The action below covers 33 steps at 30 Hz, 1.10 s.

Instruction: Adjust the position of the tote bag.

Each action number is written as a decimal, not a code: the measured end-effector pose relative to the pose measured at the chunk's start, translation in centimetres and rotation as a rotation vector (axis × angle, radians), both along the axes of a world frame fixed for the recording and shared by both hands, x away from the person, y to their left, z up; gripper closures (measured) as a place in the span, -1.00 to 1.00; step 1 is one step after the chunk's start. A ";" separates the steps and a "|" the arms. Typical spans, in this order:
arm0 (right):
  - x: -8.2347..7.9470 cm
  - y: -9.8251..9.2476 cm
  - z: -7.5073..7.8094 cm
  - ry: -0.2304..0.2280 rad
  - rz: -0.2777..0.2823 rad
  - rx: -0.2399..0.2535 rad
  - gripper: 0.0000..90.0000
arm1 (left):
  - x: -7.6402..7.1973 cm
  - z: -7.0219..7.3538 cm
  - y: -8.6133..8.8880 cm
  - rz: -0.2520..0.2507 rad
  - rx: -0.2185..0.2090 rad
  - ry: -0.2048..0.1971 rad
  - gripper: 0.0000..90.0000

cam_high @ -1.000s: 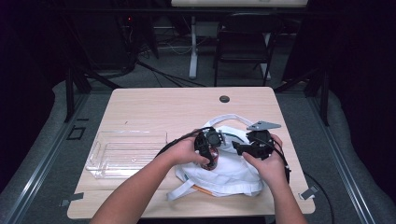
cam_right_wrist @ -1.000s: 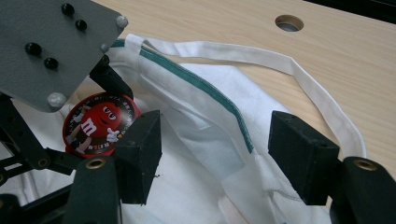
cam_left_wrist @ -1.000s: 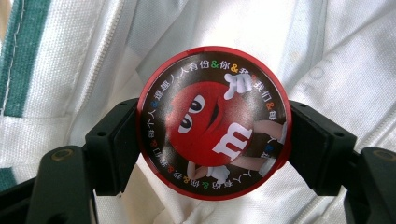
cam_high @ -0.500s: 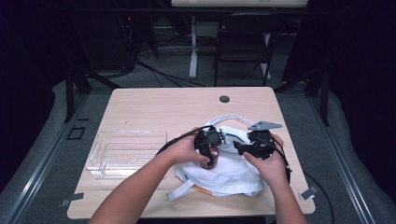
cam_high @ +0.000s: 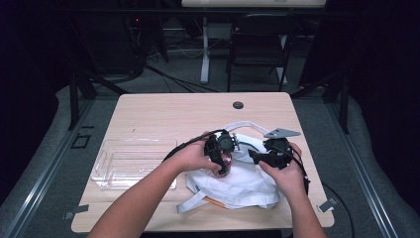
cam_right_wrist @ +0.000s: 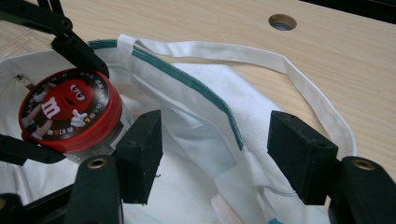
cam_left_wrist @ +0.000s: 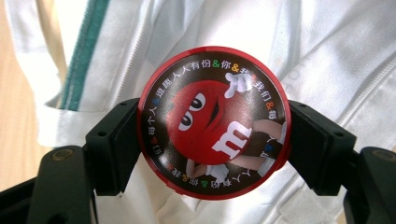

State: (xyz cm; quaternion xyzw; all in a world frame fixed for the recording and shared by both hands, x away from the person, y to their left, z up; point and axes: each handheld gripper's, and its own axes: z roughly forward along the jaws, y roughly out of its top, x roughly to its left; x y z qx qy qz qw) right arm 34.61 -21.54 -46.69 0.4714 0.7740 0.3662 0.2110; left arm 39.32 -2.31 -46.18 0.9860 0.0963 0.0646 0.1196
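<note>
A round red candy tin (cam_left_wrist: 215, 122) with a cartoon lid is clamped by its sides between my left gripper's (cam_left_wrist: 215, 140) jaws. It hangs just above a white cloth bag (cam_high: 242, 184) with a green-striped rim (cam_right_wrist: 187, 79). In the high view the tin (cam_high: 222, 162) sits at the bag's left part. My right gripper (cam_right_wrist: 215, 154) is open, its jaws apart over the bag's rim and a white handle strap (cam_right_wrist: 299, 79). It sees the tin (cam_right_wrist: 67, 112) to its left. The right gripper (cam_high: 255, 156) lies at the bag's right side.
A clear plastic tray (cam_high: 131, 161) lies on the wooden table (cam_high: 173, 114) left of the bag. A cable hole (cam_high: 238, 105) is near the table's far edge. A dark chair (cam_high: 257, 44) stands beyond the table.
</note>
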 end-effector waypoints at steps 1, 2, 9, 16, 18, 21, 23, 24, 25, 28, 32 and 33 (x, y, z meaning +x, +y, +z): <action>0.0 0.0 0.0 0.002 0.002 -0.005 -0.21 | -0.1 0.3 0.0 0.002 0.003 -0.011 -0.44; 0.0 -0.1 0.1 0.001 0.001 -0.004 -0.21 | -0.1 0.5 0.0 0.001 0.003 -0.021 -0.44; 0.0 -0.1 0.1 0.004 0.001 -0.007 -0.20 | -0.3 1.2 0.3 -0.002 -0.004 -0.003 -0.44; 0.0 -0.1 0.0 0.004 0.002 -0.007 -0.20 | -0.5 2.0 0.9 0.010 -0.009 -0.022 -0.44; 0.0 -0.1 0.0 0.001 0.000 0.000 -0.20 | -0.5 2.5 1.0 0.010 -0.007 -0.022 -0.44; 0.0 -0.1 0.0 0.001 0.000 -0.004 -0.20 | -0.6 3.0 1.3 0.011 -0.020 -0.040 -0.44; 0.0 -0.1 0.0 0.003 0.003 -0.003 -0.20 | -0.7 3.4 1.4 0.015 -0.022 -0.040 -0.44; 0.0 -0.1 0.0 0.002 0.003 -0.006 -0.20 | -0.7 3.7 1.5 0.011 -0.013 -0.036 -0.44; 0.0 -0.1 0.0 0.001 0.000 -0.006 -0.20 | -0.7 3.8 1.6 0.015 -0.019 -0.037 -0.44; 0.0 -0.1 -0.1 0.003 0.002 -0.005 -0.20 | -0.8 4.1 1.9 0.015 -0.027 -0.053 -0.44; 0.0 0.0 -0.1 0.003 0.003 -0.005 -0.20 | -0.6 4.9 2.3 0.019 -0.026 -0.044 -0.44; 0.0 0.0 -0.1 0.003 0.002 -0.005 -0.20 | -0.7 5.0 2.4 0.027 -0.034 -0.043 -0.44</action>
